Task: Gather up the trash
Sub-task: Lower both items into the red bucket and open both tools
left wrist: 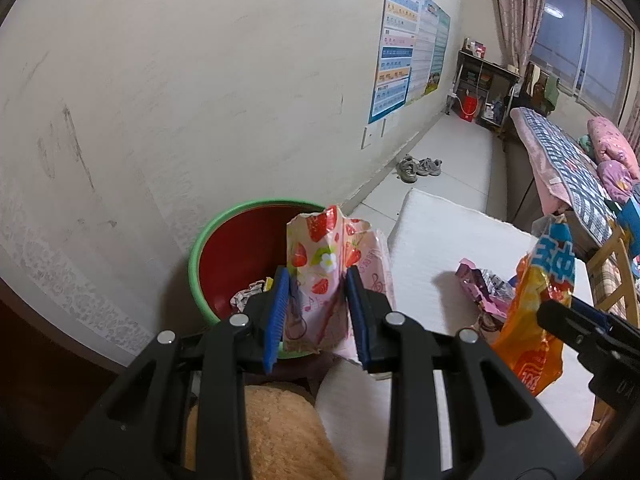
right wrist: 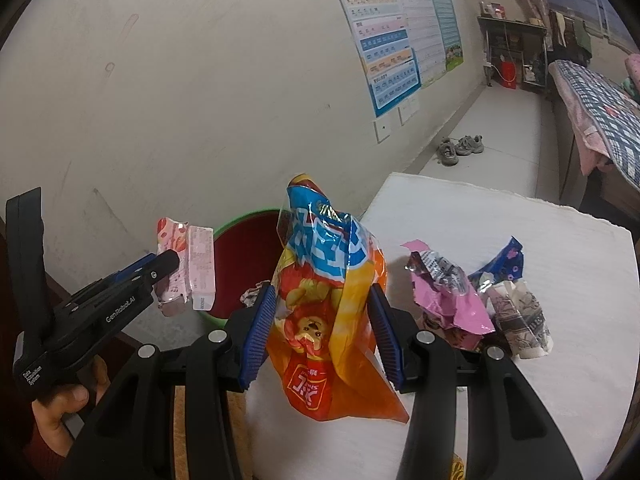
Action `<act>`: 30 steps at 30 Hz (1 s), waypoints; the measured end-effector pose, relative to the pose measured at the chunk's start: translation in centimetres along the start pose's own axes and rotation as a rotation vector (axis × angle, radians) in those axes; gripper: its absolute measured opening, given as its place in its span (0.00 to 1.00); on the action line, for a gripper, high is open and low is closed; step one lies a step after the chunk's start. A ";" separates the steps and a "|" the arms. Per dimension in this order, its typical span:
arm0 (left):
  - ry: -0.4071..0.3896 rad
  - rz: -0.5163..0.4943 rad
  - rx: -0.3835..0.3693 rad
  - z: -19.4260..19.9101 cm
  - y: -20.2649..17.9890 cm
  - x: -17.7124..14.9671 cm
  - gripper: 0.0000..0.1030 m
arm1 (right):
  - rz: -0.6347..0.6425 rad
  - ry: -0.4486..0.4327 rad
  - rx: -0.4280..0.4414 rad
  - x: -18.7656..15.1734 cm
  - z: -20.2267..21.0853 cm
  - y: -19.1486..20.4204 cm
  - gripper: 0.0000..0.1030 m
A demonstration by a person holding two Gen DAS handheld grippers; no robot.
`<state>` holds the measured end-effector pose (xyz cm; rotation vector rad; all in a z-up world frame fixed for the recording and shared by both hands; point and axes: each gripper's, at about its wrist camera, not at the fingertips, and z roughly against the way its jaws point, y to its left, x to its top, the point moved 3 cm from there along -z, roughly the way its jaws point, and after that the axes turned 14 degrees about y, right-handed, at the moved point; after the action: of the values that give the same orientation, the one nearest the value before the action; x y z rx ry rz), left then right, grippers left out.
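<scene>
The left gripper (left wrist: pixel 316 312) pinched a pink strawberry wrapper (left wrist: pixel 320 272) between its blue jaws, right over the red bin (left wrist: pixel 236 256) with the green rim, likely so it could drop in. The right gripper (right wrist: pixel 320 332) squeezed an orange chip bag (right wrist: pixel 328 304) above the white table (right wrist: pixel 540 248). Two more wrappers, a pink wrapper (right wrist: pixel 444 300) and a blue wrapper (right wrist: pixel 508 260), lay beside it.

Matte black plastic left gripper (left wrist: pixel 316 312) with ribbed blue finger pads (left wrist: pixel 277 316) and round silver screws, matching black right gripper (right wrist: pixel 320 332), white "GenRobot.AI" lettering, bare-skinned hand (right wrist: pixel 60 408), dark red sleeve cuff
</scene>
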<state>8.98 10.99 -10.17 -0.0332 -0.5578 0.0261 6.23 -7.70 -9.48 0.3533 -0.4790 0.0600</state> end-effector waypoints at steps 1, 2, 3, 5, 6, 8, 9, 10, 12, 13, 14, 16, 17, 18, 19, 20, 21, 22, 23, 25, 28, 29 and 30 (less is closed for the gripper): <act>0.000 0.002 0.000 0.0 0.1 0.0 0.27 | 0.004 0.002 0.000 0.1 -0.1 0.1 0.45; 0.000 0.005 0.001 -0.1 0.3 0.0 0.27 | 0.008 0.005 0.000 0.3 -0.3 0.3 0.45; 0.001 0.008 0.002 -0.1 0.4 0.0 0.27 | 0.012 0.007 0.000 0.3 -0.4 0.4 0.45; 0.003 0.013 0.002 -0.3 0.6 -0.1 0.28 | 0.020 0.014 -0.004 0.4 -0.7 0.6 0.45; 0.003 0.014 0.003 -0.3 0.6 -0.1 0.28 | 0.023 0.016 -0.004 0.4 -0.8 0.7 0.45; 0.005 0.018 0.003 -0.4 0.9 -0.1 0.28 | 0.030 0.023 -0.005 0.4 -1.1 1.0 0.44; 0.007 0.021 0.002 -0.5 1.0 -0.1 0.28 | 0.033 0.027 -0.005 0.5 -1.3 1.2 0.44; 0.009 0.023 0.002 -0.6 1.2 -0.1 0.28 | 0.036 0.032 -0.003 0.5 -1.5 1.4 0.44; 0.010 0.027 0.004 -0.8 1.6 0.0 0.28 | 0.043 0.037 -0.002 0.7 -1.8 1.8 0.43; 0.011 0.030 0.005 -0.8 1.8 0.0 0.28 | 0.048 0.039 -0.003 0.9 -2.0 2.0 0.43; 0.013 0.035 0.006 -1.0 2.1 0.1 0.28 | 0.055 0.039 -0.004 1.1 -2.3 2.2 0.43; 0.017 0.045 0.007 -1.3 2.7 0.2 0.28 | 0.070 0.039 -0.006 1.7 -2.7 2.7 0.43; 0.018 0.050 0.009 -1.5 3.0 0.3 0.28 | 0.078 0.040 -0.005 2.0 -3.0 3.0 0.43; 0.019 0.054 0.013 -1.6 3.2 0.4 0.28 | 0.083 0.041 -0.004 2.4 -3.2 3.2 0.43; 0.020 0.058 0.020 -1.8 3.5 0.5 0.28 | 0.088 0.041 -0.003 2.7 -3.5 3.4 0.43; 0.021 0.061 0.027 -2.0 3.9 0.6 0.28 | 0.097 0.041 -0.003 3.2 -3.8 3.7 0.43; 0.022 0.062 0.033 -2.2 4.1 0.7 0.28 | 0.105 0.041 -0.005 3.5 -4.0 4.0 0.43; 0.023 0.065 0.041 -2.4 4.5 0.7 0.27 | 0.114 0.040 -0.007 3.9 -4.3 4.3 0.43; 0.025 0.067 0.045 -2.6 4.8 0.8 0.28 | 0.123 0.041 -0.009 4.2 -4.7 4.5 0.43; 0.029 0.074 0.053 -3.0 5.5 1.0 0.28 | 0.134 0.047 -0.014 4.8 -5.3 4.9 0.43; 0.038 0.082 0.057 -3.7 6.2 1.4 0.28 | 0.150 0.054 -0.014 5.5 -6.2 5.5 0.43; 0.043 0.084 0.059 -3.9 6.4 1.5 0.28 | 0.155 0.056 -0.015 5.7 -6.4 5.7 0.43; 0.046 0.085 0.060 -4.1 6.6 1.5 0.28 | 0.158 0.059 -0.014 5.9 -6.7 5.8 0.43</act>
<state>12.33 17.50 -13.09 0.0007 -0.5096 0.1246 13.60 -0.07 -10.46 0.2985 -0.4477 0.2199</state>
